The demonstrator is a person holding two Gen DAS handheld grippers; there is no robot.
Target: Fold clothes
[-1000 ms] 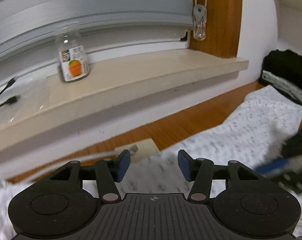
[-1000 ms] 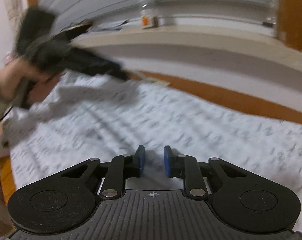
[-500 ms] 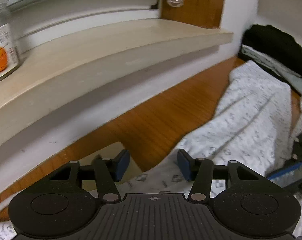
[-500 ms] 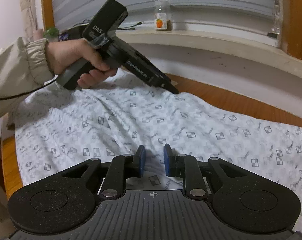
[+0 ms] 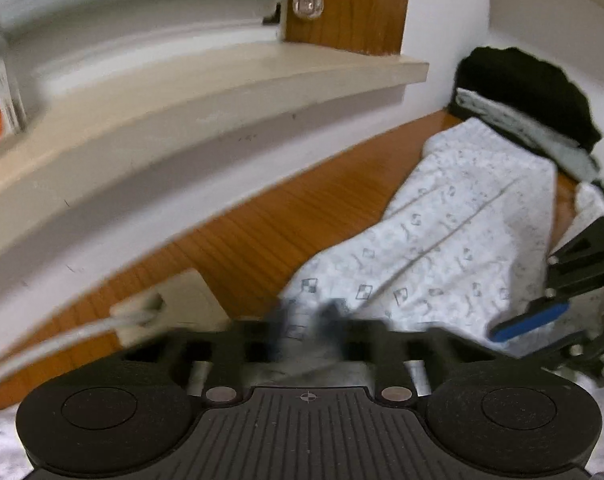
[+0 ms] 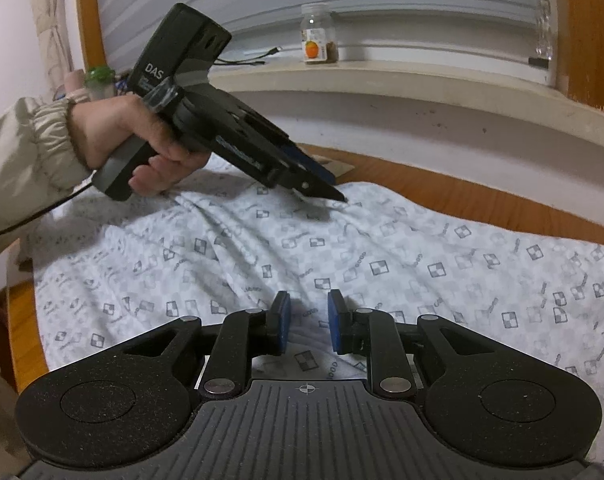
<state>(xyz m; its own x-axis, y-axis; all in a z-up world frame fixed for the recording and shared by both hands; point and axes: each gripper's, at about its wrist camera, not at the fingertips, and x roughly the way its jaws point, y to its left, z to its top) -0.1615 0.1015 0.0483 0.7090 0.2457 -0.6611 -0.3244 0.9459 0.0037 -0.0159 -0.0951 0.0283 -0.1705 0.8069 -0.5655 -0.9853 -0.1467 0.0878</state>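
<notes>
**A:** Left wrist view first. What is your left claw doing?

**B:** My left claw (image 5: 308, 316) is closing, its tips blurred. A corner of the white cotton garment printed with small grey checkered squares (image 5: 462, 240) sits right between them. In the right wrist view the fingers meet in a point pressed onto that far edge of the fabric, with my left hand (image 6: 142, 140) wrapped round the handle.

**A:** And the right claw?

**B:** My right claw (image 6: 308, 312) rests low on the garment, its blue pads a little apart. Fabric lies in the gap and creases run out from it, but I cannot tell whether the pads pinch it.

**A:** Where does the garment lie?

**B:** It lies spread on the orange-brown wooden table (image 5: 262, 240), under both claws and stretching ahead and to the right of my left one. At its far end it touches a folded pile of black and grey clothes (image 5: 522, 92).

**A:** Anything else nearby?

**B:** Just left of my left claw there is a beige square plate with a white cable (image 5: 170, 304). Beyond it is the cream windowsill (image 5: 222, 92), where a clear glass jar with an orange label (image 6: 318, 36) stands.
</notes>
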